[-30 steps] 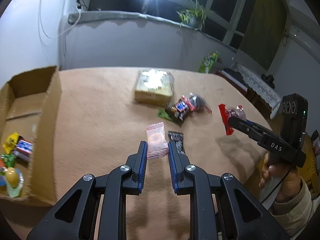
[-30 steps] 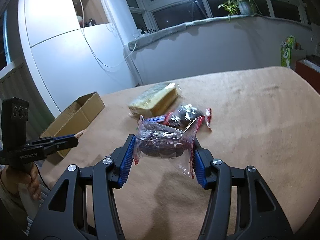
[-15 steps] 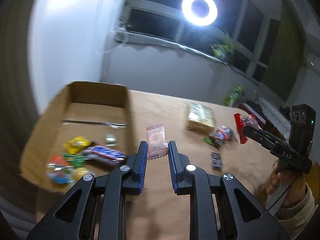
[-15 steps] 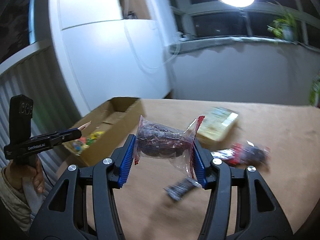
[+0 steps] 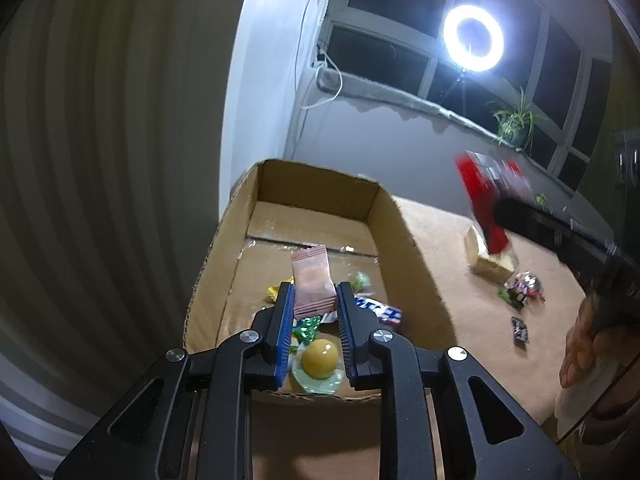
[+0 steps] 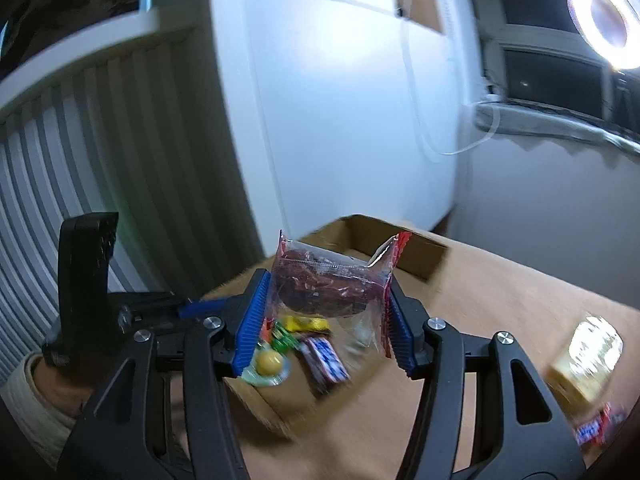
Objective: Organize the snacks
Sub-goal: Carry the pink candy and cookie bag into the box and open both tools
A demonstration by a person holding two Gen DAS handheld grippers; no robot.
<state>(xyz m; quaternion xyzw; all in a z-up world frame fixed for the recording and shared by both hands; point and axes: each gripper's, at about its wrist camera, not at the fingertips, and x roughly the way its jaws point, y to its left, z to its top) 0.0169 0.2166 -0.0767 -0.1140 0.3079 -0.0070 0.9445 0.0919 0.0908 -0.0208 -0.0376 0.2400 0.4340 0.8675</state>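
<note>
Left jaws: the left gripper is clamped on a pink snack packet, blue pads pressing its two side edges, the packet standing upright over the cardboard box
Right jaws: the right gripper has just been opening, with a clear bag with red ends between the pads; both pads look to touch the bag's edges and it hangs in the air above the box's near end
Bag contents: dark brown pieces, too blurred to name
Box: open-topped, on the tan table, at its left end beside a white wall
Inside the box: a yellow ball sweet in a clear wrapper, a blue-and-white bar, a yellow wrapper and green wrappers, all at the near end; the far end is bare cardboard
Still on the table: a pale wrapped loaf, a small heap of red and dark wrappers just beside it, and a small dark packet a little nearer the camera
Hands: a bare hand with a cream cuff holds the right tool's grip; in the right wrist view a cream sleeve shows behind the left tool
Room: a ring light before dark windows and a potted plant on the sill
</note>
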